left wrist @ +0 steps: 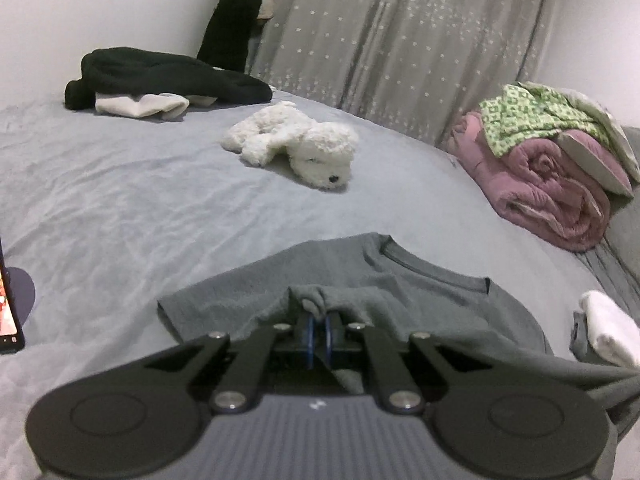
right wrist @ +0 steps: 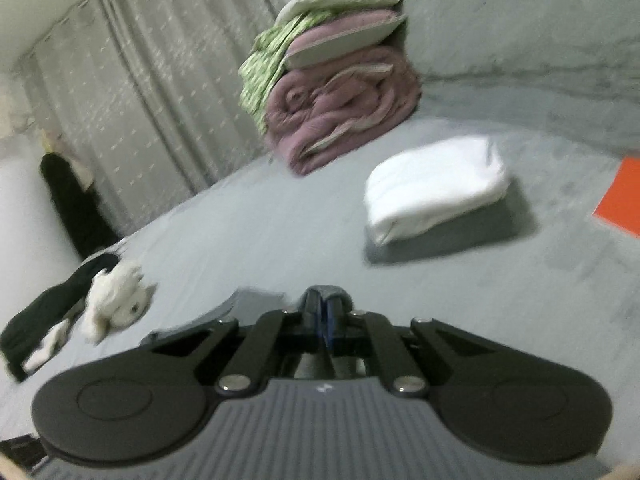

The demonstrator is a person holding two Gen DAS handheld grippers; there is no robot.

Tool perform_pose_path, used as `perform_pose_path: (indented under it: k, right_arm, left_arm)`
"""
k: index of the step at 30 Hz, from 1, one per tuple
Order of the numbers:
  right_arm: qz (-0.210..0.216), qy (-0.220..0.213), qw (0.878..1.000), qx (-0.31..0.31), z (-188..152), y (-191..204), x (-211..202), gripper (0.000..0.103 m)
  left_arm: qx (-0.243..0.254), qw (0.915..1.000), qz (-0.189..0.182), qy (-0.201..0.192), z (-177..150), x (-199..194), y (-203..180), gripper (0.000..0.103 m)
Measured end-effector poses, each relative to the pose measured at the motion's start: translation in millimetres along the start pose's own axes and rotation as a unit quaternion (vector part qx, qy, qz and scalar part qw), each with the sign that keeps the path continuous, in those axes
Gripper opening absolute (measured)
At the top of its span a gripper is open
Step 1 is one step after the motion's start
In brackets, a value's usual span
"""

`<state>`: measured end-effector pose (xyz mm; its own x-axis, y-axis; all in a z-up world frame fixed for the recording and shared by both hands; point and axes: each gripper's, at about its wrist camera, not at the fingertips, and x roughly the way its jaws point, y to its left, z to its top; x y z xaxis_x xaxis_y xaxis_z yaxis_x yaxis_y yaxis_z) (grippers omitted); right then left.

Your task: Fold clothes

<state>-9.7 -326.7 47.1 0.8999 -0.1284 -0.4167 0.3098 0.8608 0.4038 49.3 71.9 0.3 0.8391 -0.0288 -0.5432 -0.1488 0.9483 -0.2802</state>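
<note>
Left tongs (left wrist: 319, 312): clenched on a bunched fold of the grey knit T-shirt (left wrist: 400, 280).
Right tongs (right wrist: 323, 312): clenched on grey cloth, blurred.
Bed (left wrist: 140, 200): grey sheet, shirt lying flat.

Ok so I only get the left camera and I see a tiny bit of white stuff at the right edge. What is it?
Observer: In the right wrist view it is a whole folded white cloth, lying flat on the bed.
Operator: Is the other grabber holding something too?
Observer: Yes. The right gripper is closed on a bit of the grey shirt, just as the left gripper pinches its bunched fabric.
Operator: Is there anything past the white cloth?
Observer: An orange flat thing at the far right edge. I cannot tell what it is.
</note>
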Motion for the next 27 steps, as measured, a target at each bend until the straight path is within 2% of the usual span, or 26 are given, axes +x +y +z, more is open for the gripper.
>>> perform_pose_path:
  k: [6,9,19,27]
  right_arm:
    - [-0.05,-0.041,0.998,-0.023,5.4,-14.1,23.1,0.004]
    - [-0.065,-0.045,0.996,-0.031,2.5,-20.3,38.8,0.004]
    - [-0.089,-0.026,0.995,-0.042,-15.8,-32.2,73.6,0.004]
    - [-0.097,0.022,0.994,-0.043,-25.6,-42.2,97.3,0.005]
  left_arm:
    - [0.007,0.9998,0.009,-0.015,11.1,17.4,1.0,0.005]
    - [-0.006,0.9998,0.016,-0.01,11.9,29.8,4.5,0.005]
    - [-0.033,0.999,0.031,-0.001,6.1,72.6,1.6,0.005]
    - [-0.047,0.9972,0.044,0.039,-5.1,104.9,3.2,0.006]
